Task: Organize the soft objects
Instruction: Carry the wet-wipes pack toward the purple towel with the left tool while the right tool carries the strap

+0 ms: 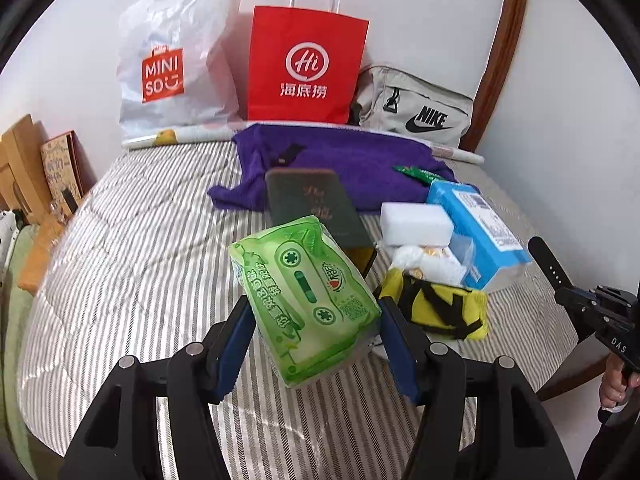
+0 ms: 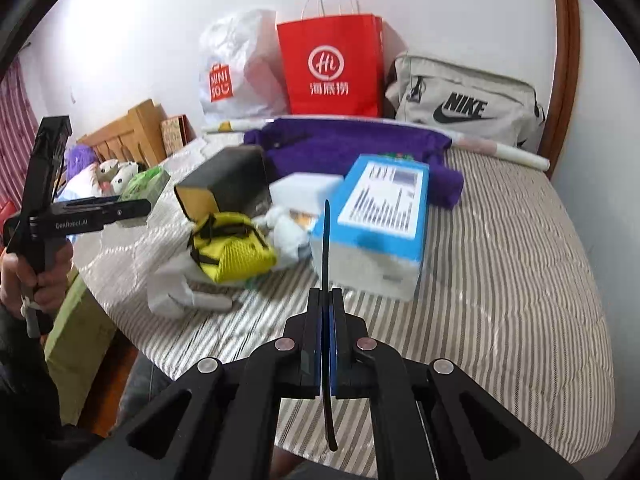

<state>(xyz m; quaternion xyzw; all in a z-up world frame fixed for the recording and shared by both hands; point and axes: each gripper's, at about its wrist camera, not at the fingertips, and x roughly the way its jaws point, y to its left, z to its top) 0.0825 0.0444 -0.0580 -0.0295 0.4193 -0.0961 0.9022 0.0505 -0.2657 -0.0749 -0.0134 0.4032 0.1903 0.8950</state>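
My left gripper is shut on a green tissue pack and holds it above the striped bed; the pack also shows in the right wrist view. My right gripper is shut on a thin black strap that stands edge-on between the jaws; the strap shows at the right of the left wrist view. On the bed lie a yellow pouch, a white sponge block, a blue tissue box, a dark sponge and a purple towel.
A white Miniso bag, a red paper bag and a grey Nike bag stand against the wall at the back. A rolled paper lies before them. A wooden headboard and plush toys are at left.
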